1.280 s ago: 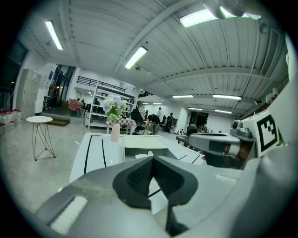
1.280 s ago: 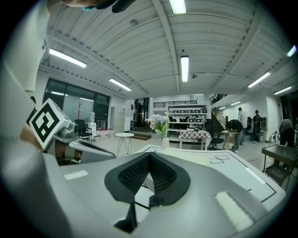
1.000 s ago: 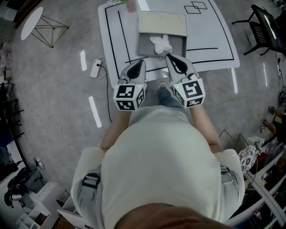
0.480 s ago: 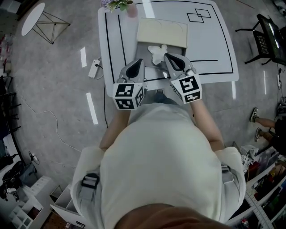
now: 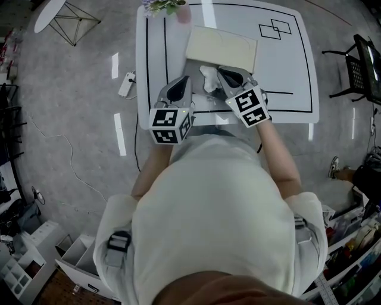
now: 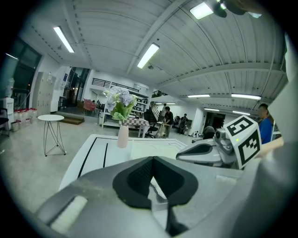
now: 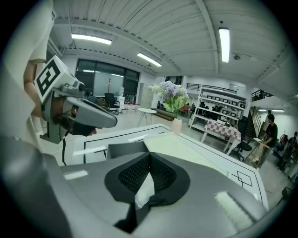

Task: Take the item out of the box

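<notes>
The box point(image 5: 221, 47) lies on the white table point(image 5: 286, 71) with its cream lid folded back. A crumpled white item point(image 5: 208, 77) sits in its grey tray. My right gripper point(image 5: 221, 74) is shut, with its tips just right of the item. In the right gripper view the right gripper point(image 7: 149, 160) shows a white sliver in its slit and the grey box wall point(image 7: 125, 148) ahead. My left gripper point(image 5: 181, 84) hangs over the tray's left near corner. In its own view the left gripper point(image 6: 152, 160) is shut and empty.
A vase of flowers point(image 5: 164, 7) stands at the table's far left corner, beyond the box. A power strip point(image 5: 126, 84) lies on the floor left of the table. A black chair point(image 5: 363, 65) stands to the right. People stand far back in the room point(image 6: 167, 122).
Both grippers have moved forward from the table's near edge to over the box tray. The right tips now sit beside the white item. Neither jaw has opened.
</notes>
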Available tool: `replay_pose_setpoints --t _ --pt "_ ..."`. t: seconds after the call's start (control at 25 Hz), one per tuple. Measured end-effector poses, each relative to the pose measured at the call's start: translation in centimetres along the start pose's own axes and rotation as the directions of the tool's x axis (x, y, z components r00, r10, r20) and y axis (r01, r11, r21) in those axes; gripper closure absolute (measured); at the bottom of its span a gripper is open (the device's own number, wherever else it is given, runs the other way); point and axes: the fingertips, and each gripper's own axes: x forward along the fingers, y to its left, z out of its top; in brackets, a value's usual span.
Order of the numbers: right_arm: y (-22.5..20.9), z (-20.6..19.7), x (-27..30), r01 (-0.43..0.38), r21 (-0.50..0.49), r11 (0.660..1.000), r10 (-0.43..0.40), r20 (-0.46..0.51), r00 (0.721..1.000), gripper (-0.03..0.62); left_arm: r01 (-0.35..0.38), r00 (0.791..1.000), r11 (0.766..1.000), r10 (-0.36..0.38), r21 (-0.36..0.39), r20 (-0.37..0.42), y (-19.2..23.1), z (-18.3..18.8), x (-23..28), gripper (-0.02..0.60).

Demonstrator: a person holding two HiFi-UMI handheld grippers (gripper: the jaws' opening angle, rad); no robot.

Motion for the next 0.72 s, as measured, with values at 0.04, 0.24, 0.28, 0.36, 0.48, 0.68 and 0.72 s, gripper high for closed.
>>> replay_pose_setpoints --t 0.04,0.24,0.28,0.36,0.48,0.68,0.72 --pt "0.1 -0.4 0.3 -0.024 -0.006 1.0 0.024 -0.02 1.0 0.594 -0.006 1.0 1.0 0.006 -0.003 0.0 0.1 0.0 0.1 0.581" --pt "1.1 -2.6 1.7 -0.152 -0.075 0.986 0.14 -0.144 0.98 0.592 -0.033 0.999 0.999 0.033 -0.014 0.001 0.5 0.1 0.5 0.581" --pt "1.4 -2.8 2.0 -0.175 -0.095 0.98 0.158 -0.164 0.974 0.592 -0.037 0.999 0.999 0.037 -0.015 0.0 0.6 0.1 0.5 0.581" --pt "1.9 -3.4 2.3 -0.216 -0.134 0.967 0.186 -0.203 0.961 0.592 -0.043 0.999 0.999 0.043 -0.019 -0.001 0.6 0.0 0.5 0.581" --pt "2.7 -4.5 2.9 -0.287 -0.173 0.942 0.234 -0.274 0.933 0.592 -0.054 0.999 0.998 0.053 -0.024 -0.002 0.7 -0.1 0.4 0.581" --pt "3.7 -6.0 3.9 -0.39 -0.2 0.899 0.3 -0.368 0.88 0.523 -0.082 0.997 0.996 0.082 -0.033 0.003 1.2 -0.3 0.0 0.581" --pt "3.7 -6.2 4.1 -0.402 -0.204 0.893 0.304 -0.384 0.872 0.519 -0.089 0.996 0.995 0.089 -0.035 0.004 1.4 -0.3 -0.2 0.581"
